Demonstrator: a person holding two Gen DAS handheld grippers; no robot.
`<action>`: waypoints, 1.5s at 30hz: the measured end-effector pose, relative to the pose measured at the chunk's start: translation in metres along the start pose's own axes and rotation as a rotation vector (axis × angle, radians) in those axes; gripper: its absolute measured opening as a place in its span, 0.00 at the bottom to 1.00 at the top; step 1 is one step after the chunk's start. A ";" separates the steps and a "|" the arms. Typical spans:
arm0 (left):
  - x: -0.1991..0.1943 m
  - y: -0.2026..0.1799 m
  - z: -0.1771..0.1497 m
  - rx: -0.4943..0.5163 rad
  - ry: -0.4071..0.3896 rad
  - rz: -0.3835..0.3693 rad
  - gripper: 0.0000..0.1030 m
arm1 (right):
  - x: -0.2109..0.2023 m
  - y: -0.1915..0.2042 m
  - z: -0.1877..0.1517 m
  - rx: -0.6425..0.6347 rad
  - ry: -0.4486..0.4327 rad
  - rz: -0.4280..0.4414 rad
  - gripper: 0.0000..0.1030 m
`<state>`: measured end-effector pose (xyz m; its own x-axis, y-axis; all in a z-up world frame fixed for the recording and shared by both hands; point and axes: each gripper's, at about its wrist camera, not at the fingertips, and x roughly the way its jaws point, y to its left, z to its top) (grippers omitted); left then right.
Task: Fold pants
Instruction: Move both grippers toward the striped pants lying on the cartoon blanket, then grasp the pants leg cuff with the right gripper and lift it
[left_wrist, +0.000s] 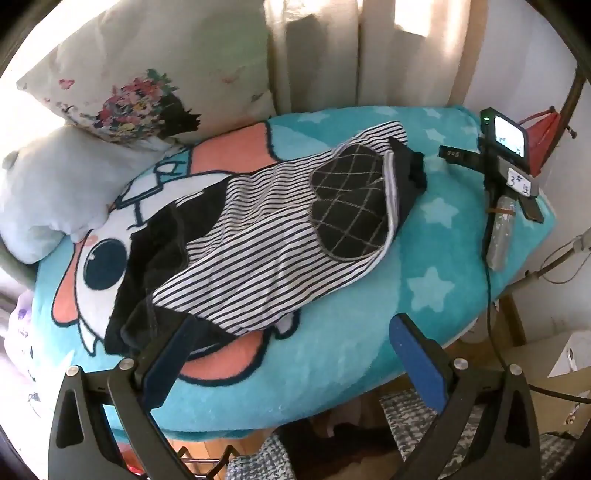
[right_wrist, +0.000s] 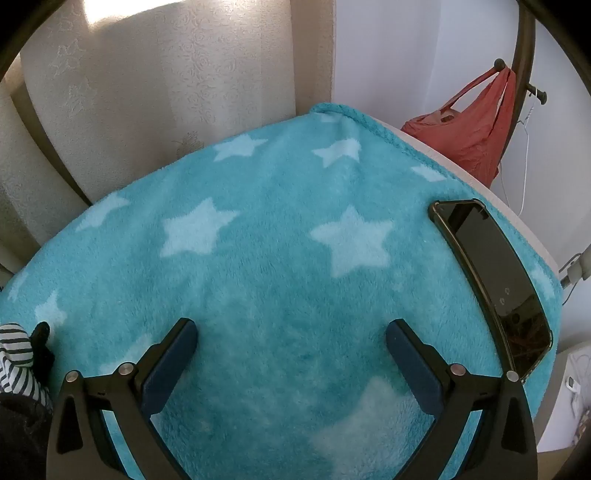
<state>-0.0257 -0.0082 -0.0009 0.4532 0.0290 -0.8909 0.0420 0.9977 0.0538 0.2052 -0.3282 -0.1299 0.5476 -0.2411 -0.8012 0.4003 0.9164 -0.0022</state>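
Black-and-white striped pants (left_wrist: 258, 236) with a black checked patch (left_wrist: 351, 206) and dark cuffs lie spread across a teal star blanket (left_wrist: 424, 258) in the left wrist view. My left gripper (left_wrist: 295, 332) is open and empty, just in front of the pants' near edge. My right gripper (right_wrist: 291, 339) is open and empty over bare blanket (right_wrist: 277, 258); it also shows in the left wrist view (left_wrist: 506, 158) at the far right, beyond the pants. A bit of the pants (right_wrist: 18, 354) shows at the right wrist view's left edge.
A phone (right_wrist: 491, 280) lies on the blanket's right edge. Pillows (left_wrist: 147, 74) and a soft toy (left_wrist: 55, 192) sit at the back left. Curtains (right_wrist: 166, 92) hang behind. A red bag (right_wrist: 476, 125) hangs on a rack at right.
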 end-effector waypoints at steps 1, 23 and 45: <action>0.000 0.003 0.000 -0.007 0.002 0.005 1.00 | 0.000 0.000 0.000 0.000 0.000 0.000 1.00; 0.009 0.033 -0.017 -0.121 0.052 0.072 0.99 | 0.000 -0.001 0.000 0.001 0.000 0.000 1.00; 0.010 0.031 -0.020 -0.145 0.071 0.089 0.99 | -0.027 -0.020 -0.029 -0.100 0.200 0.192 1.00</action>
<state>-0.0379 0.0240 -0.0169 0.3853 0.1164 -0.9154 -0.1264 0.9893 0.0725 0.1614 -0.3313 -0.1255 0.4464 -0.0018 -0.8948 0.2235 0.9685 0.1095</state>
